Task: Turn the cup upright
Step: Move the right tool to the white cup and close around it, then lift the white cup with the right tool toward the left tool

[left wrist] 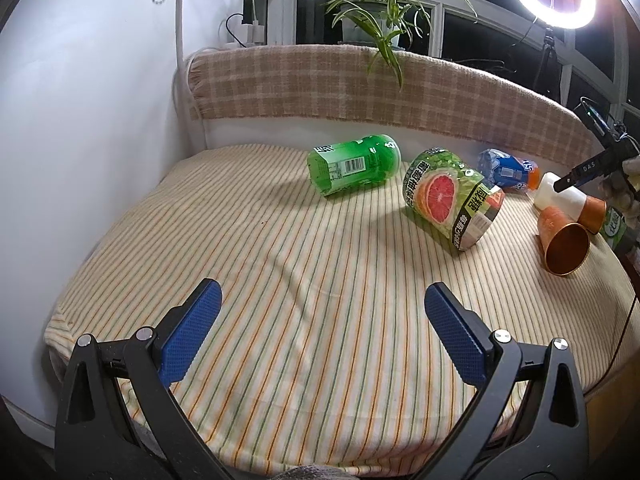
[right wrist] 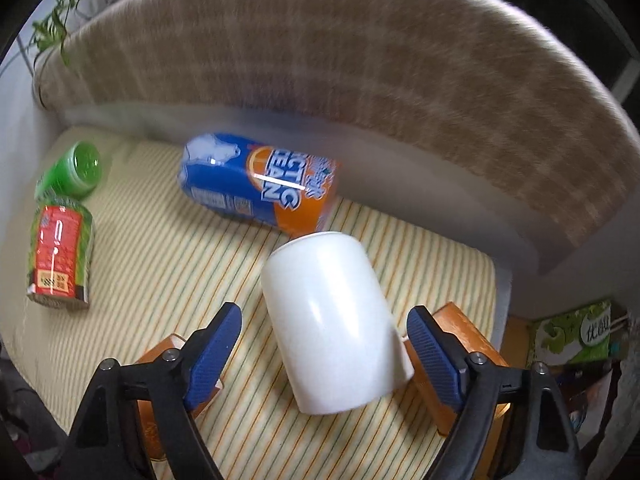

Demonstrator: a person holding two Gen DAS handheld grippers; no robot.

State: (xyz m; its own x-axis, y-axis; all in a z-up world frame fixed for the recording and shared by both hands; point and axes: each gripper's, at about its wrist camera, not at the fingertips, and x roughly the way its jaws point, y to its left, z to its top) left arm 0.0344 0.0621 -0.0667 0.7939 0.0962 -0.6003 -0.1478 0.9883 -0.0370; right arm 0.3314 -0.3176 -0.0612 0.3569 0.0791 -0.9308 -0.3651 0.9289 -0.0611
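Observation:
A white mug (right wrist: 332, 320) lies on its side on the striped cloth (right wrist: 160, 248), base away from me, between the two blue pads of my right gripper (right wrist: 324, 340). The jaws are open and stand apart from the mug's sides. In the left wrist view the same mug (left wrist: 560, 196) lies at the far right with the right gripper's black tip (left wrist: 576, 176) over it. My left gripper (left wrist: 320, 332) is open and empty, low over the near part of the cloth.
A green cup (left wrist: 354, 164), a grapefruit-label cup (left wrist: 452, 196) and a blue-orange cup (right wrist: 260, 182) lie on their sides. Two copper cups (left wrist: 564, 240) lie beside the mug. A plaid-covered backrest (left wrist: 360, 84) bounds the far side. A green box (right wrist: 572, 336) stands at right.

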